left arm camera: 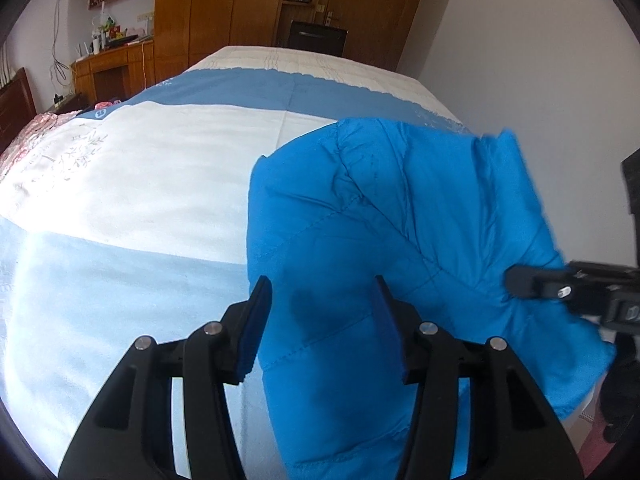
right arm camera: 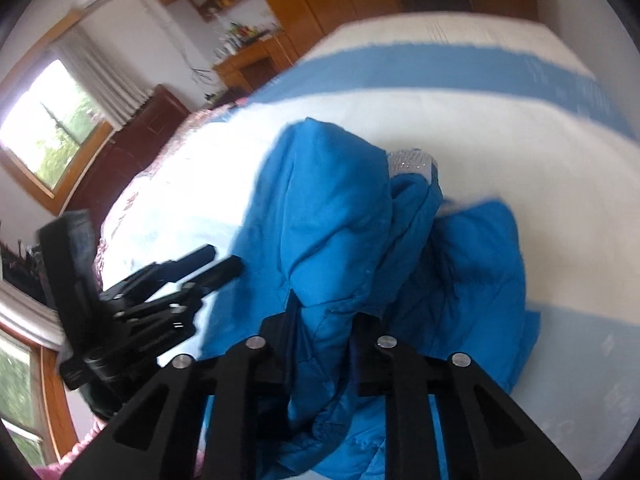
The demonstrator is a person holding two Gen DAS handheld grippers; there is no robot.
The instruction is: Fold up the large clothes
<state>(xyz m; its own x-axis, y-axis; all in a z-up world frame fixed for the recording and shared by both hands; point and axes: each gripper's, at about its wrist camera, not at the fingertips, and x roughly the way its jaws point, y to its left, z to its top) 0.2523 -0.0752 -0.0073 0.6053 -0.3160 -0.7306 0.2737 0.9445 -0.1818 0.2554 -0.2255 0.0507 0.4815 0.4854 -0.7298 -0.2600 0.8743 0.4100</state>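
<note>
A bright blue padded jacket (left arm camera: 380, 208) lies bunched on the bed's white and blue cover (left arm camera: 140, 184). My left gripper (left arm camera: 322, 312) hovers open over the jacket's near left edge, its blue pads apart and pressing nothing. My right gripper (left arm camera: 514, 282) comes in from the right and pinches the fabric, which puckers around its tips. In the right wrist view the right gripper (right arm camera: 320, 320) is shut on a raised fold of the jacket (right arm camera: 332, 208). There the left gripper (right arm camera: 222, 262) stands at the jacket's left edge. A silvery lining patch (right arm camera: 412, 160) shows at the far end.
The bed cover (right arm camera: 500, 128) stretches far beyond the jacket. Pink bedding (left arm camera: 36, 128) lies by the dark headboard (right arm camera: 132, 152). A wooden wardrobe (left arm camera: 224, 8) and desk (left arm camera: 112, 68) stand past the bed. A window (right arm camera: 52, 128) is on the left, a white wall (left arm camera: 520, 40) on the right.
</note>
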